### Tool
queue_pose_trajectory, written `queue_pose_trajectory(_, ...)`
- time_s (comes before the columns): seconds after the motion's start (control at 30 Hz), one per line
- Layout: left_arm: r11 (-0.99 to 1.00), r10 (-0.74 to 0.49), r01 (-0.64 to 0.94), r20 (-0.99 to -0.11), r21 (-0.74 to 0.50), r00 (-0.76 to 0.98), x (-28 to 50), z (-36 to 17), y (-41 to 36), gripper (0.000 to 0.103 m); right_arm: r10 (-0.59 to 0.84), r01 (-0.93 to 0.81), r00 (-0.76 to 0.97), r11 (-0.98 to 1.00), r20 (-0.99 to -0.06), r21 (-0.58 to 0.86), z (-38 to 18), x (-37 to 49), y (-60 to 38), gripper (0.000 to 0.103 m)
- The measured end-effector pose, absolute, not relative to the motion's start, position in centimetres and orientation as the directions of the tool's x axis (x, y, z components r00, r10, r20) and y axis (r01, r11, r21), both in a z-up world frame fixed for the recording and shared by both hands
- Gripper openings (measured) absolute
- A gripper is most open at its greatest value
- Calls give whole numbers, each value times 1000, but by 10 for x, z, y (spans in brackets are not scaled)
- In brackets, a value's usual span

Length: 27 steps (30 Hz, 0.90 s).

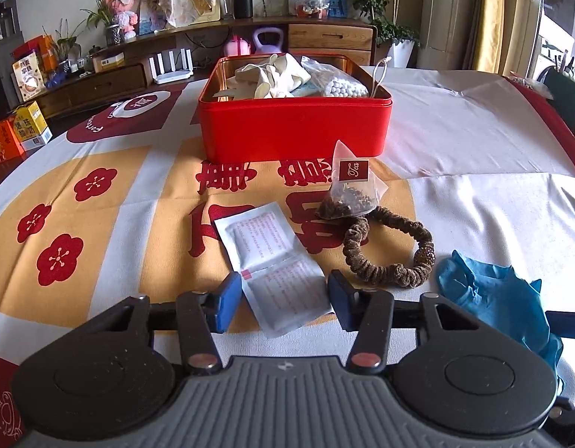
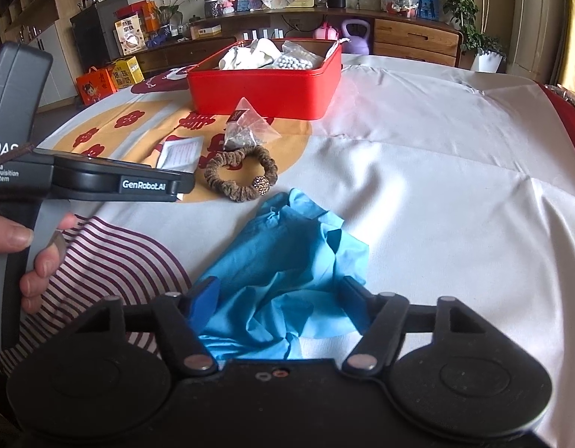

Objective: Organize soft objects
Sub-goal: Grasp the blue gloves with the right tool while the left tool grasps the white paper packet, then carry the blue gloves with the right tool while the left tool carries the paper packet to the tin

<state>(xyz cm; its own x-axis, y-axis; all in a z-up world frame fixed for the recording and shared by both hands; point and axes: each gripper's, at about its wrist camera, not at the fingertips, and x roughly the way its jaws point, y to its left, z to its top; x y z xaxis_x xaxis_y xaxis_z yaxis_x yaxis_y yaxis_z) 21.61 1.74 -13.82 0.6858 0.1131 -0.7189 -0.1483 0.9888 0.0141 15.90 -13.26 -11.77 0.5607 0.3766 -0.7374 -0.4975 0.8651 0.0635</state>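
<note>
Left wrist view, claw: My left gripper (image 1: 283,300) sits low in the frame, its blue pads on either side of the white sachet (image 1: 274,261), jaws half-wide; I cannot tell whether the pads press on it yet.

Left wrist view, sachet: It lies flat on the printed tablecloth (image 1: 100,224), a folded paper packet just below centre, its near end between my pads.

Left wrist view, other items: A tea bag (image 1: 349,194) leans against a brown hair scrunchie (image 1: 390,250) right of centre; the blue glove (image 1: 500,298) lies crumpled at lower right.

Left wrist view, target: The red tin (image 1: 294,127) stands open at upper centre, already holding pale gloves and a bag of white beads.

Left wrist view, advice: I judge the flat packet needs the pads low, catching its edge, before any lift.

Right wrist view, claw: My right gripper (image 2: 278,306) straddles the blue glove at lower centre, jaws about half-wide with folds bunched between them; a firm pinch is not clear.

Right wrist view, other hand: A hand (image 2: 30,254) at left holds the other tool's handle.

Right wrist view, target: The red tin sits at upper centre, well apart from the glove.

Right wrist view, advice: I would gather a thick fold, not a loose flap, then carry it over the rim so trailing fingers clear the scrunchie and tea bag.
</note>
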Motion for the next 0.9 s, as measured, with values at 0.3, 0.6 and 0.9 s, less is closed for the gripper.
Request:
queue_pose_trajectory(0.3, 990, 105, -143, -718, 7, 688, 212, -136, 24, 37, 353, -474, 590, 880, -726, 42, -114, 158, -140, 11)
queue_pose_trajectory(0.6, 991, 83, -131, -705, -14, 705, 203, -129, 30, 18, 386, -469, 613, 880, -689, 76, -101, 154, -145, 5)
queue_pose_trajectory(0.9, 988, 66, -143, -680, -58, 730, 191, -116, 42, 9, 417, -466, 635, 878, -650, 108, -85, 148, -149, 4)
